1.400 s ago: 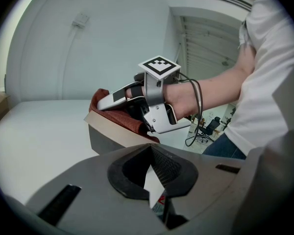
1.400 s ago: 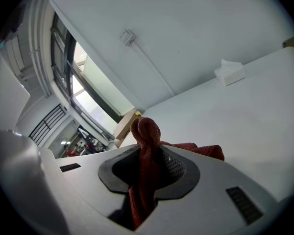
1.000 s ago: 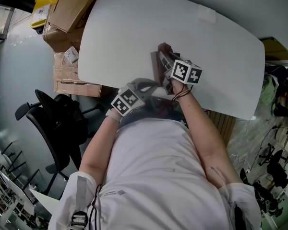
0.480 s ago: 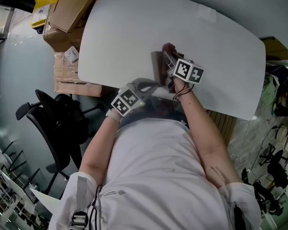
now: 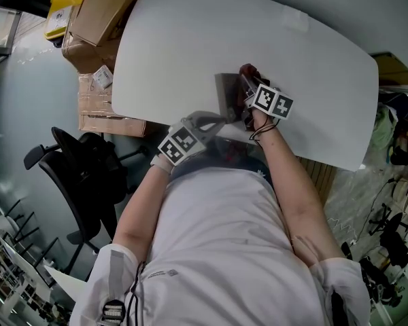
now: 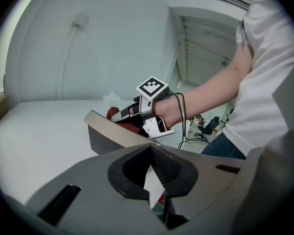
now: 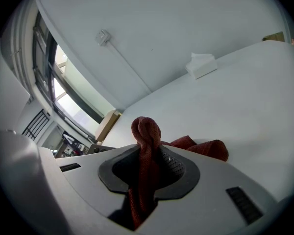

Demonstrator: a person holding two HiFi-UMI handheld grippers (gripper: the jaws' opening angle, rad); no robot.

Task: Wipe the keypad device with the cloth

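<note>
Right gripper view: your right gripper [image 7: 148, 154] is clamping the cloth [image 7: 146, 129] for wiping the keypad device [image 6: 108, 140], left gripper [image 6: 149, 153] sitting closed nearby.

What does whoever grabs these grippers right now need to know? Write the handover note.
Left hand-held gripper: jaws closed on the near edge of the grey-brown wedge-shaped keypad device, seemingly steadying it on the white table.
Right hand-held gripper: shut on the bunched dark red cloth, over the device's far end.
Done: cloth gripped and at the device.
Left: wipe across the device's top face; how much is already wiped cannot be told. Then release both.
</note>
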